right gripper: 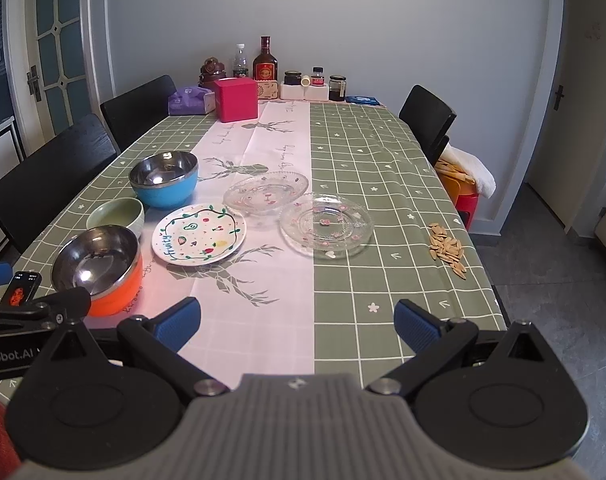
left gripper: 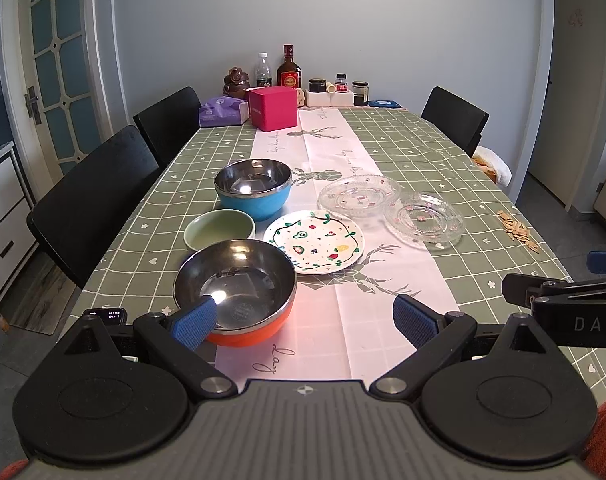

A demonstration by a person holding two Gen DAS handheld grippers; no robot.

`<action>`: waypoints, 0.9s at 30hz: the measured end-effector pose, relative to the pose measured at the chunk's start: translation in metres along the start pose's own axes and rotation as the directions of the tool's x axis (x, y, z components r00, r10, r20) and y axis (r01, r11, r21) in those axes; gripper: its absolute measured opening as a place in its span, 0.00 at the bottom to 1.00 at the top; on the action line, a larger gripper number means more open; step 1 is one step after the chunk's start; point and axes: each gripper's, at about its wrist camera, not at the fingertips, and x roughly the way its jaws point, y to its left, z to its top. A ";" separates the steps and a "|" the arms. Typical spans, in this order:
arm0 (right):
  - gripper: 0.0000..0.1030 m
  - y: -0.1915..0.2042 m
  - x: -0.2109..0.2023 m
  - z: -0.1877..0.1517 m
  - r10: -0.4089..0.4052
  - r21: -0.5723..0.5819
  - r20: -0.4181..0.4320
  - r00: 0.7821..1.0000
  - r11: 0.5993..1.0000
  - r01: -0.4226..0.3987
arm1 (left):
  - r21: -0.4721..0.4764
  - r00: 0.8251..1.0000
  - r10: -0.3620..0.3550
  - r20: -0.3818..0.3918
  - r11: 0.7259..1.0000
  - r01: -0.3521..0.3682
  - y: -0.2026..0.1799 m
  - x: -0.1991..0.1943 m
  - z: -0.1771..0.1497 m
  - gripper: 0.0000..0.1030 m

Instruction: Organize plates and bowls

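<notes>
Both grippers held spread and empty over the near counter edge.

Left gripper (left gripper: 303,320) is parked by the orange bowl (left gripper: 239,292) at 10 o'clock; right gripper (right gripper: 297,320) faces plates (right gripper: 199,236) at 11, presumably so bowls and plates can be stacked separately.

Home dining room. Long bench under green checked tablecloth (left gripper: 403,148), black wooden chairs (left gripper: 99,200) along its sides. At its far end: dark liquor bottle (left gripper: 289,66), purple tissue pack (left gripper: 223,111), jars. Left of bench: panelled glass door (left gripper: 59,60).
</notes>
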 end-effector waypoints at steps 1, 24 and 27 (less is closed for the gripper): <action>0.98 0.000 0.000 0.000 0.000 0.000 0.000 1.000 1.000 0.000 | -0.001 1.000 -0.001 0.000 1.000 0.001 0.000 0.000 0.000 1.00; 0.98 0.000 0.002 -0.001 0.009 0.005 -0.007 1.000 1.000 -0.009 | 0.000 1.000 -0.004 0.005 1.000 0.004 -0.002 -0.001 0.001 1.00; 0.98 0.000 0.002 -0.001 0.009 0.005 -0.007 1.000 1.000 -0.009 | 0.001 1.000 -0.004 0.006 1.000 0.004 -0.001 -0.002 0.000 1.00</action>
